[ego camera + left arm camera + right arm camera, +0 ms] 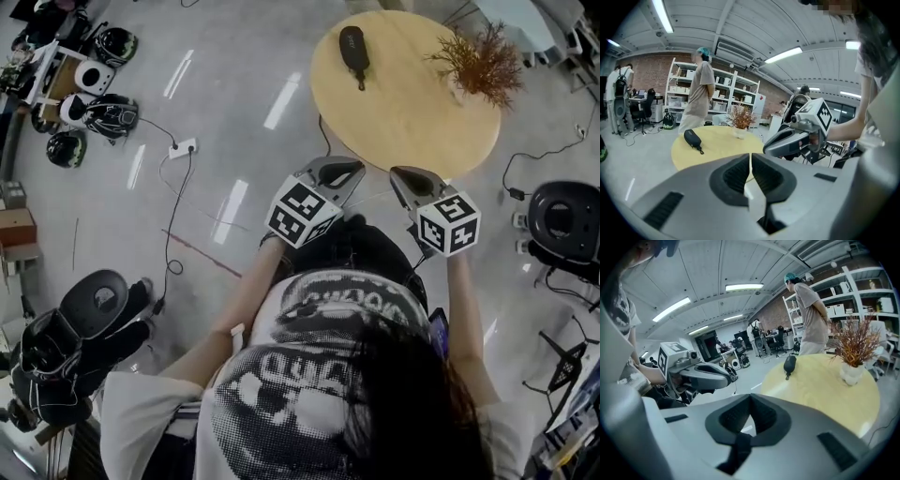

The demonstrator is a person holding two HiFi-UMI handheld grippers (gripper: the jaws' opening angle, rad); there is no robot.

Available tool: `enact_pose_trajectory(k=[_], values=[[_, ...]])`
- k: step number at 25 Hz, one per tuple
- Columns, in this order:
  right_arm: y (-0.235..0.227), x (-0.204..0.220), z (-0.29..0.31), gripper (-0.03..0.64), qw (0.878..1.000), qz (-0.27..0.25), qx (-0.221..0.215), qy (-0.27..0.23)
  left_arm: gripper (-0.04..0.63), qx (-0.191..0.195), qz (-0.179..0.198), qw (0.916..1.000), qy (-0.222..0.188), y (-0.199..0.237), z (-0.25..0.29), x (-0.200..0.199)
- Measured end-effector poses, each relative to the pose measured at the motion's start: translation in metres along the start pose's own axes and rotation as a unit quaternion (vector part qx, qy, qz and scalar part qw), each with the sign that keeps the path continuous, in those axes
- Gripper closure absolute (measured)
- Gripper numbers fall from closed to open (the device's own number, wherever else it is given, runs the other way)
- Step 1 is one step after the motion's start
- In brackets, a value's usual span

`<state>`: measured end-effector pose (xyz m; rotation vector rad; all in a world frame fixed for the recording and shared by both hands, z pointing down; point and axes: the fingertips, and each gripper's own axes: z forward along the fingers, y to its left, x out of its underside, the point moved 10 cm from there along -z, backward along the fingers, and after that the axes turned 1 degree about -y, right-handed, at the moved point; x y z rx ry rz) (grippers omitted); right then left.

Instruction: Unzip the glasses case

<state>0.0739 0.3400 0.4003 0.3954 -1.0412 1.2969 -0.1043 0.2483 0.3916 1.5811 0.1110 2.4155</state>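
Observation:
A black zipped glasses case (353,52) lies on the far left part of the round yellow table (412,112), its pull tab toward me. It also shows in the left gripper view as the case (693,138) and in the right gripper view as the case (789,365). My left gripper (356,171) and right gripper (397,174) hover side by side at the table's near edge, well short of the case. Both are shut with nothing between the jaws, as seen at the left gripper (750,158) and the right gripper (750,398).
A pot of dried brown twigs (483,61) stands on the table's far right. A person (698,93) stands beyond the table before white shelves. Helmets and gear (94,89) lie on the floor at left, with a power strip and cable (183,147). A black round device (562,220) sits at right.

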Motion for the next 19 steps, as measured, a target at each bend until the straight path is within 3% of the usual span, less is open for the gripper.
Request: enact_pose_trajectory(k=[19], values=[[0.013, 0.010, -0.005, 0.621, 0.998, -0.047, -0.029, 0.031, 0.581, 0.001, 0.005, 1.0000, 0.002, -0.011, -0.005, 0.005]])
